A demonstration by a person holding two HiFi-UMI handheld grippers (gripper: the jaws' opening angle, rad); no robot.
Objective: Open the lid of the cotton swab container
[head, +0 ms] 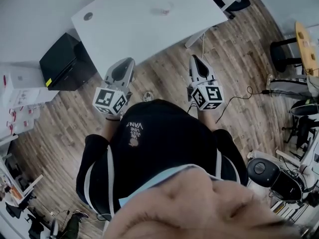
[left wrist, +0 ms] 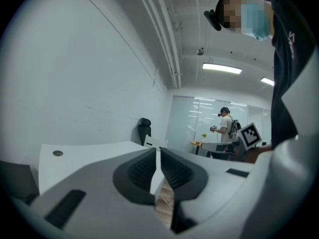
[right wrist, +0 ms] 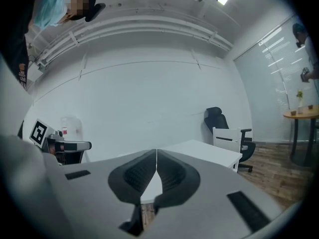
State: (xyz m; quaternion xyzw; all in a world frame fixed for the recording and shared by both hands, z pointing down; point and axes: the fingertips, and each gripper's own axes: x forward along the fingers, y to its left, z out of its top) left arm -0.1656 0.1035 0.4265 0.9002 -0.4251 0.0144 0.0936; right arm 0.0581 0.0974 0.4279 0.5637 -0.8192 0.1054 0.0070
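Observation:
A small pale object (head: 162, 10), too small to make out, lies at the far side of the white table (head: 144, 34); it may be the cotton swab container. It does not show in either gripper view. My left gripper (head: 128, 61) and right gripper (head: 195, 58) are held side by side over the wood floor, short of the table's near edge and pointing towards it. In the left gripper view my left gripper (left wrist: 158, 149) is shut with nothing between its pads. The right gripper (right wrist: 156, 151) is likewise shut and empty in its own view.
A black cabinet (head: 62, 61) stands at the table's left end. A black office chair (right wrist: 219, 123) and a white chair sit beyond the table's right end. Cables (head: 239, 96) trail on the floor at the right. Another person (left wrist: 227, 128) stands far off by a glass wall.

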